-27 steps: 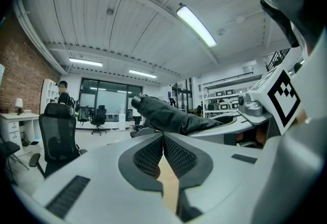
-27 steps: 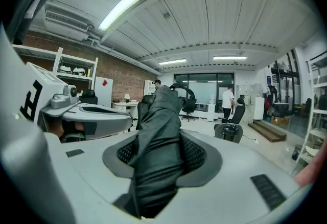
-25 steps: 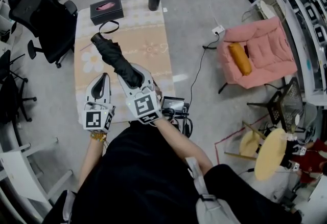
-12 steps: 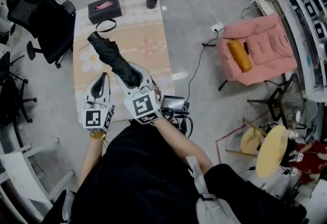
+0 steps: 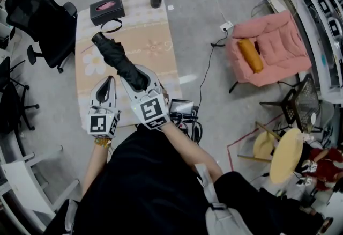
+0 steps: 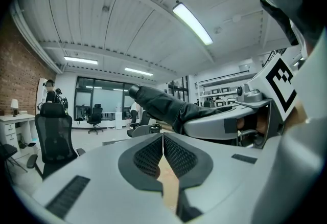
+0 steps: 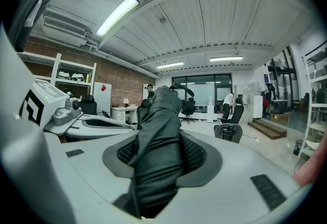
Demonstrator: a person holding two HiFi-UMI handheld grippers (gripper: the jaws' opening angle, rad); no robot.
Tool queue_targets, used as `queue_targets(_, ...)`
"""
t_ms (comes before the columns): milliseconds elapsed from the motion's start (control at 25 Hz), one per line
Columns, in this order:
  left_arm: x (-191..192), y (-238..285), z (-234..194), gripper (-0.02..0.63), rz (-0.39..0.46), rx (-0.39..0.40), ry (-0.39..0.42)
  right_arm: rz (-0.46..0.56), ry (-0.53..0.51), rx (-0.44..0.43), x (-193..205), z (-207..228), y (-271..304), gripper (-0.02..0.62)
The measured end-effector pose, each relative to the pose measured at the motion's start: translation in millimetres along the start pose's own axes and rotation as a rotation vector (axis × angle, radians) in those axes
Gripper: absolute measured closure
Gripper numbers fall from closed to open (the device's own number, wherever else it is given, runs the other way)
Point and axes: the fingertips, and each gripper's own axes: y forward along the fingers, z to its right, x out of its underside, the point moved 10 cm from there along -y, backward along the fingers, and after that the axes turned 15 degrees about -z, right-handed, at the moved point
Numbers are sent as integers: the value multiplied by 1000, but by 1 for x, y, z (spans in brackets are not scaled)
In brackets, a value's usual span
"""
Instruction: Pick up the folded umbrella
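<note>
Your right gripper (image 5: 138,79) has the umbrella (image 5: 119,61) clamped: black, folded, fabric wrapped loosely and creased. In the right gripper view the jaw pads press on both sides of its thick lower end (image 7: 161,136). The body sticks out past the jaws roughly level, angled up-left in the head view over the beige flower-print table (image 5: 155,62). The narrow far end has a thin black strap (image 5: 111,26) looping off it. Whether it's fully clear of the tabletop, can't tell.

An open office: swivel chairs (image 5: 37,16), desks (image 7: 124,113), strip lights (image 6: 193,23) (brick wall (image 7: 116,89) behind).
</note>
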Motion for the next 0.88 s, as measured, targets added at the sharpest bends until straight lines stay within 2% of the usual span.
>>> queue_targets(880, -3, -5, 4, 592, 11, -6, 2, -14, -2, 0, 2, -2, -1, 419)
